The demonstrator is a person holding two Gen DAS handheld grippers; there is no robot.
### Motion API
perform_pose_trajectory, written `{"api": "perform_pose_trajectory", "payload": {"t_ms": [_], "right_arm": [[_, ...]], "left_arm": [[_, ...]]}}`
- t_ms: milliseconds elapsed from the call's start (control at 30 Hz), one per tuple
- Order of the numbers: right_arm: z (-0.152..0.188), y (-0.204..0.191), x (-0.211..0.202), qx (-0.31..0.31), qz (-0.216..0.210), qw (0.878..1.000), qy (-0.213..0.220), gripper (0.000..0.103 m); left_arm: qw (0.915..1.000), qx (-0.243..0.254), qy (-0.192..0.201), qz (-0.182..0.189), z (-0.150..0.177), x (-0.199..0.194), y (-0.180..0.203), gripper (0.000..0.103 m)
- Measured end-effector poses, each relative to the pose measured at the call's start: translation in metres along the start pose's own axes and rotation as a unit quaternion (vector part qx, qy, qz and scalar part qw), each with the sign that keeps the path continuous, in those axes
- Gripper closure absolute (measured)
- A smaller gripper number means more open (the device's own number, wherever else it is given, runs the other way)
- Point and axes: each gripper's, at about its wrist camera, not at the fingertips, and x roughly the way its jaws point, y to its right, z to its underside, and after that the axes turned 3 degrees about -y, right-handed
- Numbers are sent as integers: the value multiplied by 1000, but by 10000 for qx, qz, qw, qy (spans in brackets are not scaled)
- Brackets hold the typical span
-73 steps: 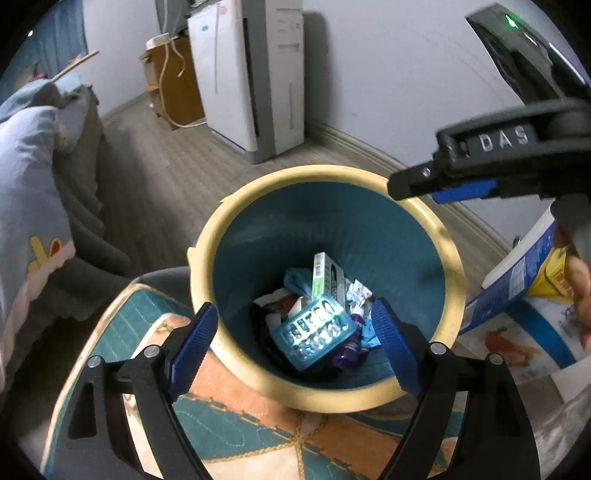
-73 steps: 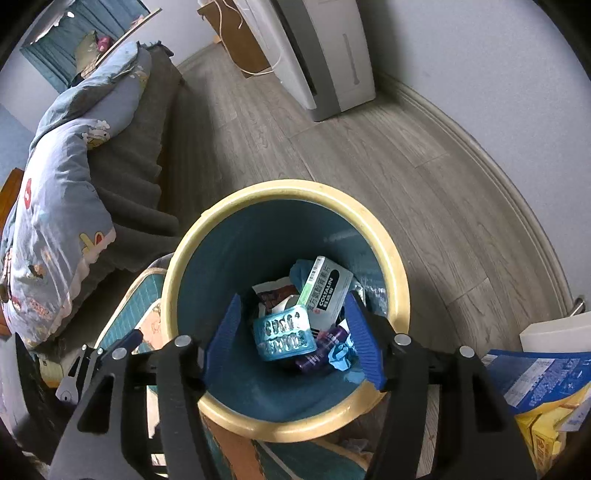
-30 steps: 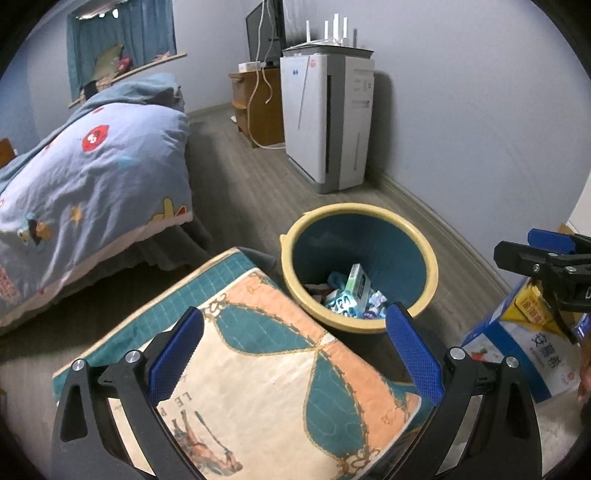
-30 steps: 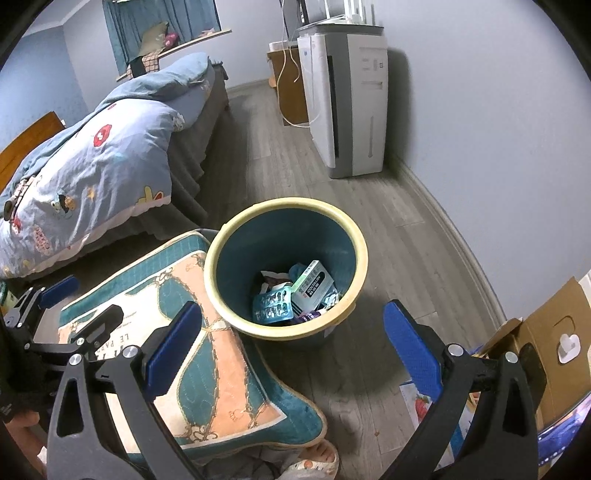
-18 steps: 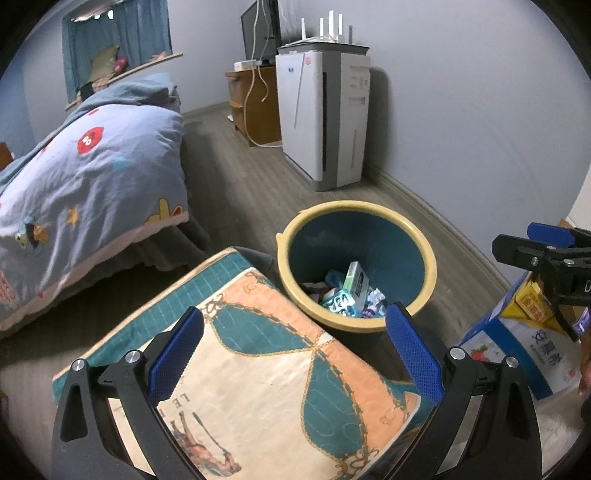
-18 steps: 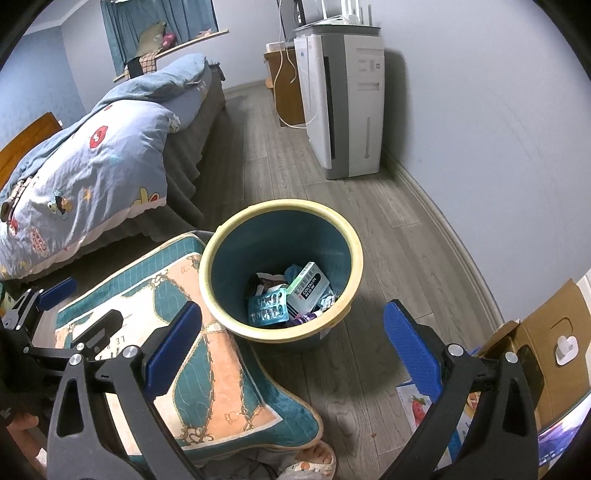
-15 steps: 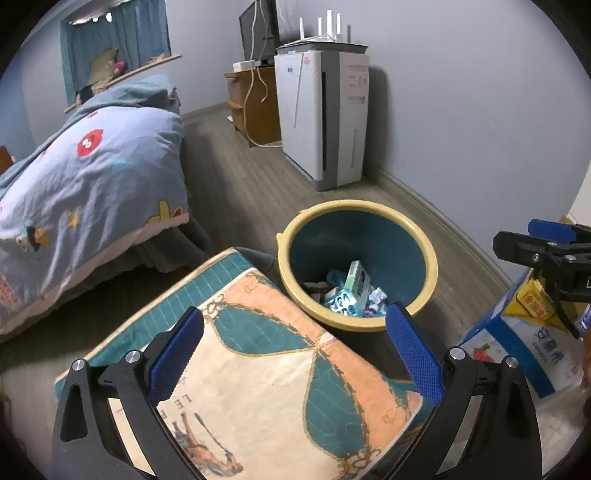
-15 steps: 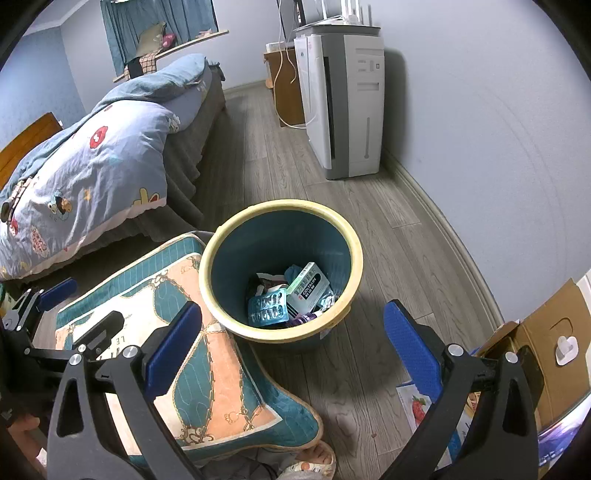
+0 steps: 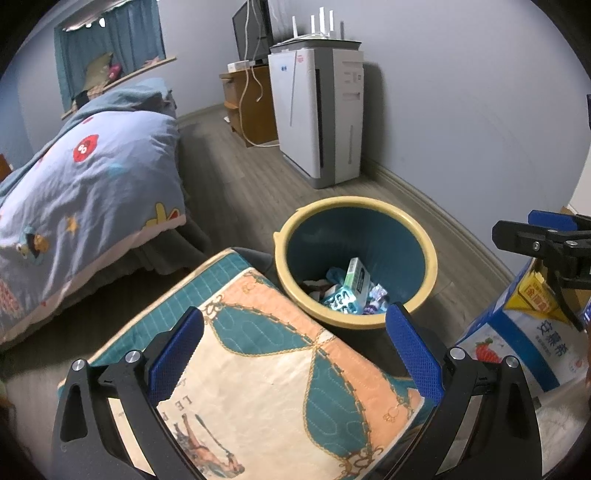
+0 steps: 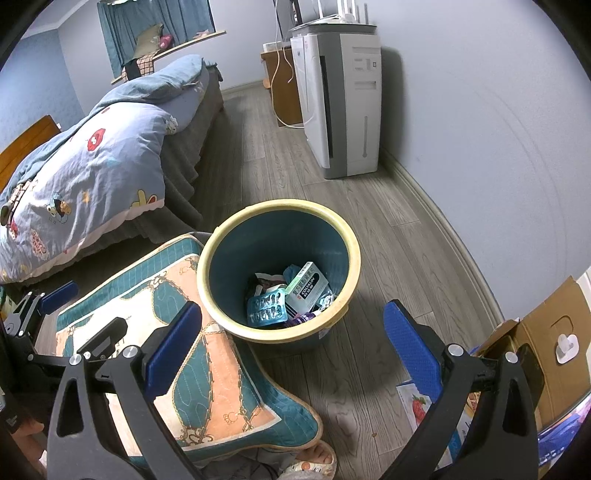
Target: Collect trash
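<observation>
Both my grippers — left gripper [image 9: 294,350], right gripper [image 10: 291,343] — gape empty above the trash-filled bin [image 10: 277,334].

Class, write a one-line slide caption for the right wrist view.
Open right tongs hover above a yellow-rimmed bin holding a blister pack and medicine box.

Bin [image 10: 334,221] rim hides its lowest trash [image 10: 291,291].

grey wood floor [image 10: 266,155] | pale wall [image 10: 480,110] | bed [image 10: 96,162] | curtained window [image 10: 155,18]
</observation>
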Motion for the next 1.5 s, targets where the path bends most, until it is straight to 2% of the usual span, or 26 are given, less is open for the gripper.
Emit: {"api": "perform_pose_trajectory", "payload": {"t_ms": [633, 967, 1367, 1500], "right_arm": [[0, 1, -1, 28, 25, 10000, -5, 6], [0, 2, -1, 27, 30, 10000, -11, 6], [-1, 3, -1, 27, 20, 10000, -10, 6], [-1, 4, -1, 31, 20, 10000, -11, 6]], "left_arm": [[9998, -113, -71, 111, 1, 2, -1, 5], [9999, 106, -86, 42, 2, 3, 7, 5], [9999, 149, -44, 63, 2, 3, 8, 5], [9993, 374, -65, -70, 3, 5, 12, 5]]}}
